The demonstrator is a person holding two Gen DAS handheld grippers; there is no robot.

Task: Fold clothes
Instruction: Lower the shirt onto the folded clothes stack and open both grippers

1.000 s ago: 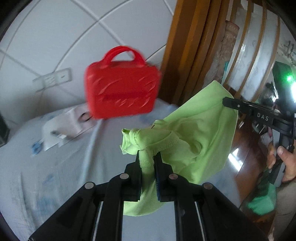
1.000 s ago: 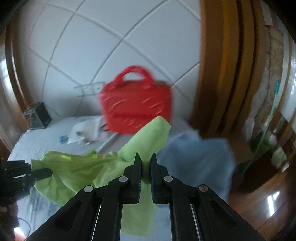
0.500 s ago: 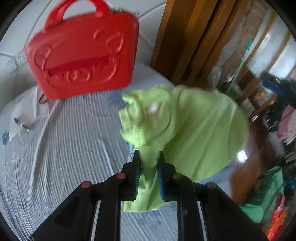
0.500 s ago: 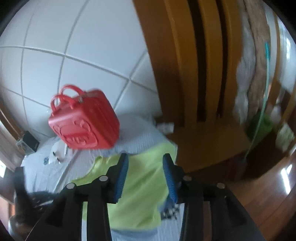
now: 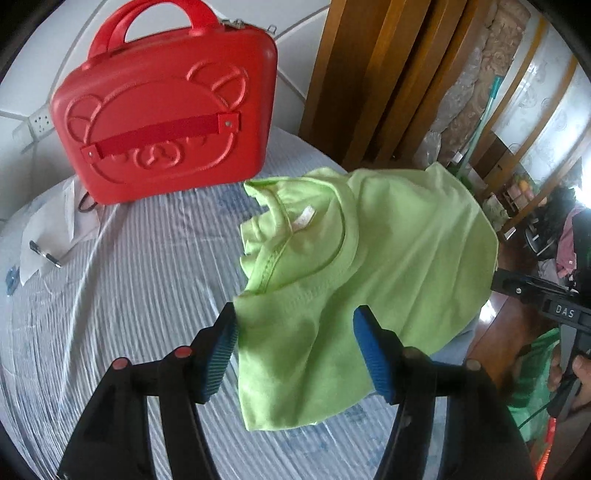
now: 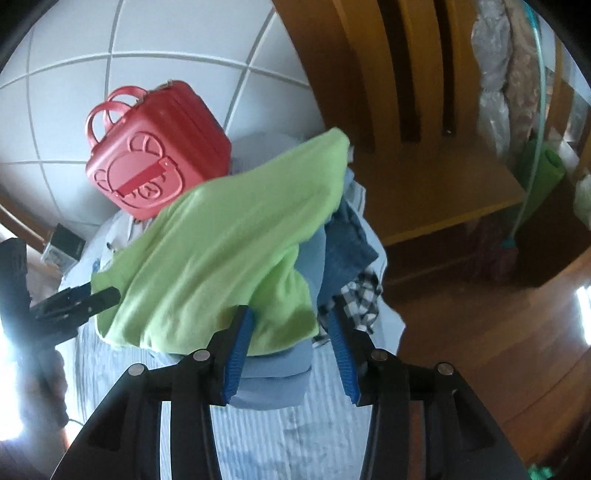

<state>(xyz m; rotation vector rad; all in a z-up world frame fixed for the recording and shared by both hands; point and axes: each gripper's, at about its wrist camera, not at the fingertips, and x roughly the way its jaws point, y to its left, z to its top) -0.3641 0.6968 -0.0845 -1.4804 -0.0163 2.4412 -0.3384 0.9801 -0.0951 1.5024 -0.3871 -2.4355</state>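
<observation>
Left hand-held gripper [image 5: 295,350]: jaws wide apart, blue ribbed pads [image 5: 221,354] either side of the green shirt [image 5: 369,266], not clamping it. Shirt lies loosely bunched on the striped bed sheet [image 5: 129,295], collar w/ white label [image 5: 303,218] facing up, hem edge between the pads.

Right hand-held gripper [image 6: 291,350]: jaws also spread, nothing clamped; pads sit just over the near edge of the shirt [image 6: 221,258]. In the right wrist view the shirt drapes over a pile of other clothes: light blue fabric [image 6: 284,373] under it, a denim piece [image 6: 347,236] and a checked piece [image 6: 362,299] to the right. Cannot tell if the pads touch cloth.

Red case [image 5: 162,122] w/ embossed bear face & handle stands upright at the back by the tiled wall [image 6: 166,33], well apart from the shirt in the left view. Papers [image 5: 48,229] lie left of it. Wooden frame [image 5: 369,74] behind, on the right. A hand [image 5: 576,373] holds the right gripper's grip at far right of the left view.
</observation>
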